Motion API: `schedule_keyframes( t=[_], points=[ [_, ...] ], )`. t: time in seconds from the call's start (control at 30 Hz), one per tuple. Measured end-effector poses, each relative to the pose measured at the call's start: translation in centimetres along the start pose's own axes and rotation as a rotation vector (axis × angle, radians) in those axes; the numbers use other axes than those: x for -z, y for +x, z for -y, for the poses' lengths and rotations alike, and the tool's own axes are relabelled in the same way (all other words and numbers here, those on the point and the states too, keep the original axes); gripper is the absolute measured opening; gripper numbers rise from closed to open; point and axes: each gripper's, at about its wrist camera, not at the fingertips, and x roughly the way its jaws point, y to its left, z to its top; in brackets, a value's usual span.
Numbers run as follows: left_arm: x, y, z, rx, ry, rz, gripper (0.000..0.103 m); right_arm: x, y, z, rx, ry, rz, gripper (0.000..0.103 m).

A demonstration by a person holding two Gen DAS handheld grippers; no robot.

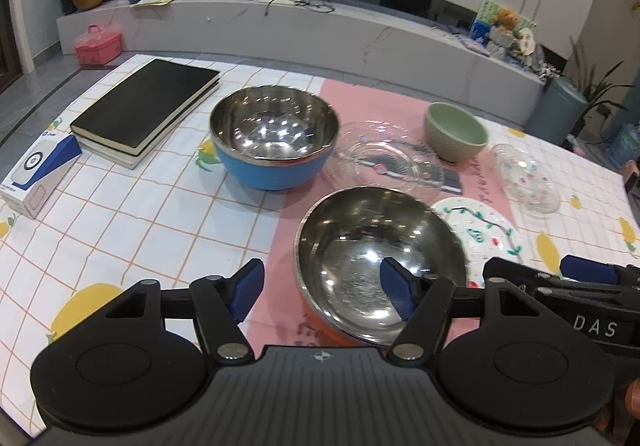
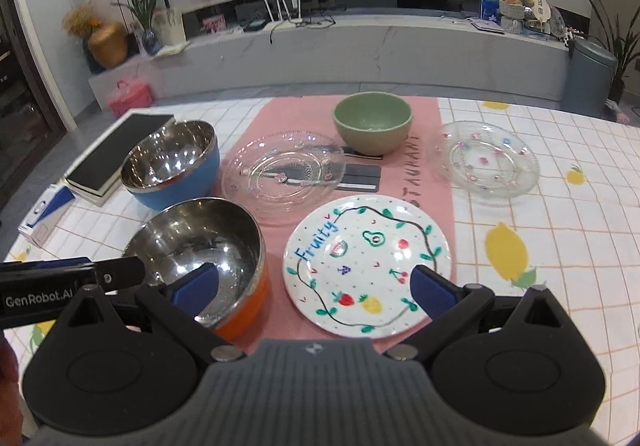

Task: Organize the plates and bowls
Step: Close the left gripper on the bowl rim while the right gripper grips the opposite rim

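Bowls and plates sit on a checked tablecloth with a pink runner [image 2: 280, 117]. Landmark: orange steel bowl [image 2: 200, 246], at the runner's near left edge. Blue steel bowl [image 2: 172, 161] just behind it, apart. Fruity painted plate [image 2: 368, 266] just right of the orange bowl. Clear glass plate [image 2: 280, 173] behind it, between the blue bowl and a green ceramic bowl [image 2: 372, 121]. Second glass plate [image 2: 484, 161] far right, well apart. Black books [image 1: 148, 101] left of the blue bowl. Left gripper [image 1: 322, 286] spread, one pad inside the orange bowl's rim, one outside, neither pressing the wall. Right gripper [image 2: 316, 286] spread wide over the Fruity plate, holding nothing.
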Motion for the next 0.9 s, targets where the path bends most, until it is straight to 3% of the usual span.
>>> schedule_keyframes(
  t=[0.17,0.23,0.3,0.63,0.9],
  points=[
    [-0.4,1.3,-0.8,-0.008,-0.023,-0.03,0.064,-0.1,2.3,-0.1,-0.045,0.072,-0.076,0.1],
    [-0.6,1.8,-1.2,-0.011,-0.044,-0.039,0.064,-0.2,2.9,-0.3,-0.047,0.076,-0.091,0.099],
    [-0.7,2.0,-1.5,-0.012,-0.059,-0.043,0.064,-0.3,3.6,-0.5,-0.047,0.078,-0.108,0.09],
    [-0.9,3.5,-2.1,0.001,-0.091,-0.092,0.064,-0.6,6.0,-1.1,-0.038,0.073,-0.151,0.082],
    [-0.7,4.0,-2.0,0.021,-0.083,-0.115,0.056,-0.7,7.2,-1.4,-0.056,0.06,-0.185,0.071]
  ],
)
